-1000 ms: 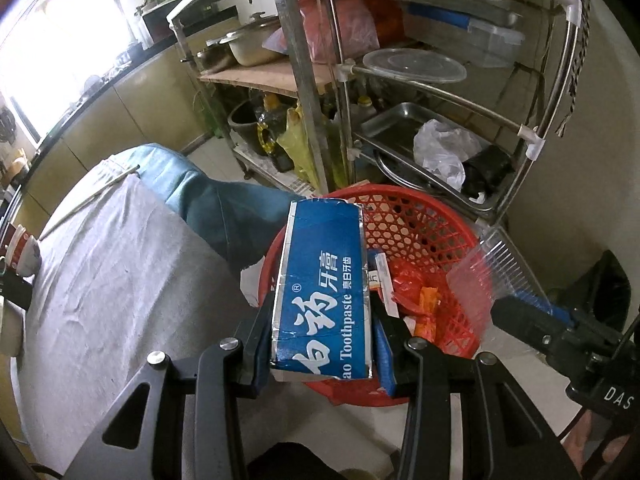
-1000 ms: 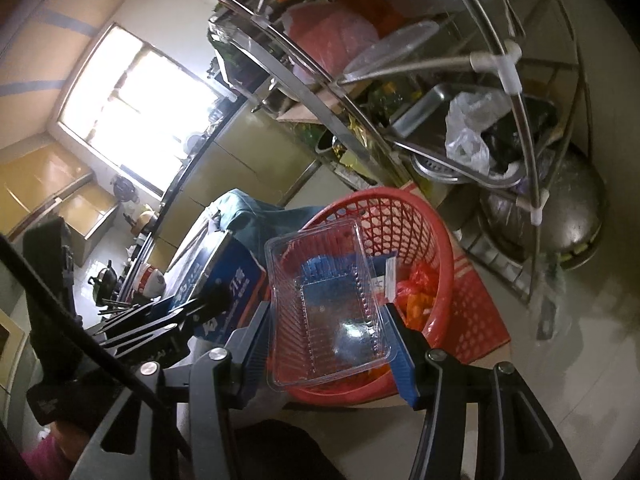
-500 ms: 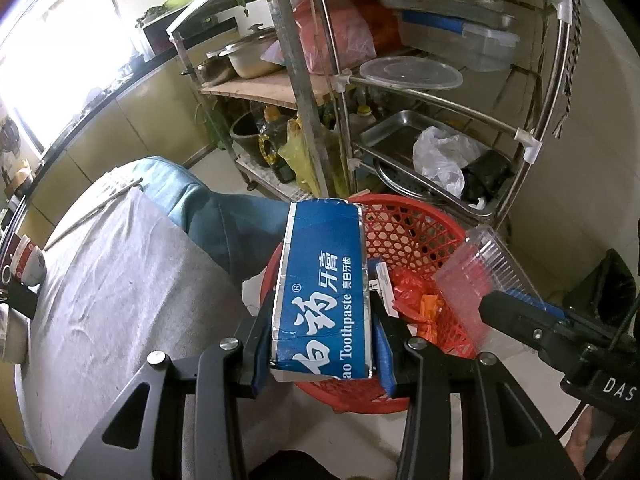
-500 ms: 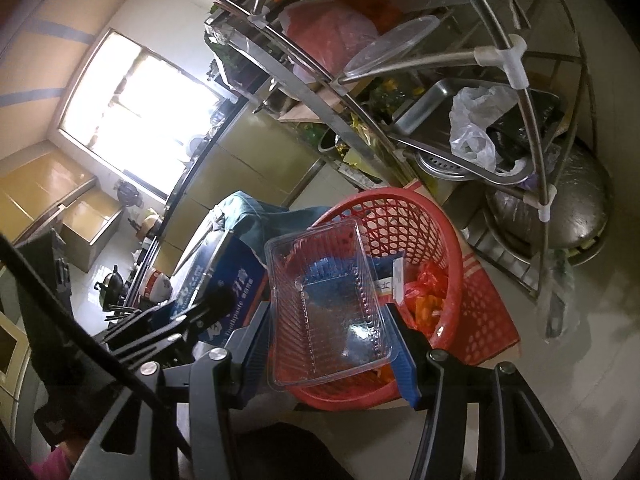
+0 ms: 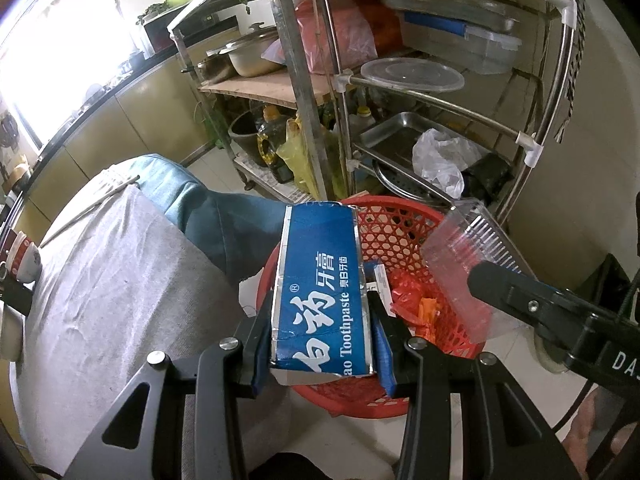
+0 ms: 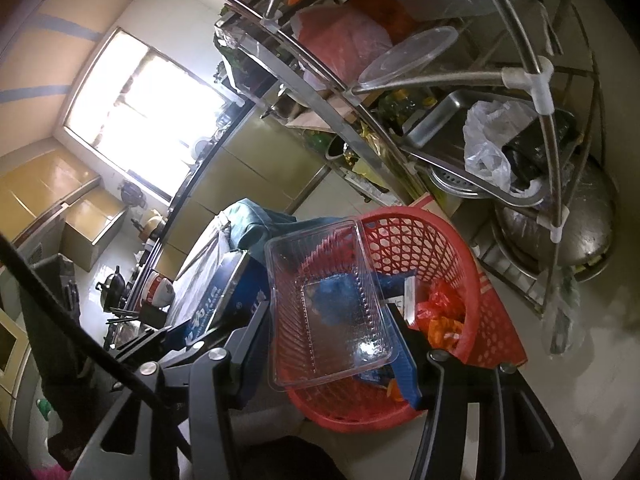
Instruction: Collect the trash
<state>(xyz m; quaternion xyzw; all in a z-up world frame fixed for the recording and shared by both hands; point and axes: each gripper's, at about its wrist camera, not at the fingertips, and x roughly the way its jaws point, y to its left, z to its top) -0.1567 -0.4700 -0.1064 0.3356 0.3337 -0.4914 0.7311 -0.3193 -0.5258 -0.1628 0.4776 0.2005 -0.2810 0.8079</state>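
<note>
Both tongs pinch trash: toothpaste box (image 5: pixel 322 288) and clear tray (image 6: pixel 330 304) lengthwise toward basket (image 5: pixel 404 232).

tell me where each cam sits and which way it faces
Left wrist: on the left gripper, angled down past its toothpaste box at the red basket; right gripper at right.
Right wrist: on the right gripper, angled down through its clear plastic tray into the basket; left gripper at left.
Shared: basket, box, tray, metal rack.
</note>
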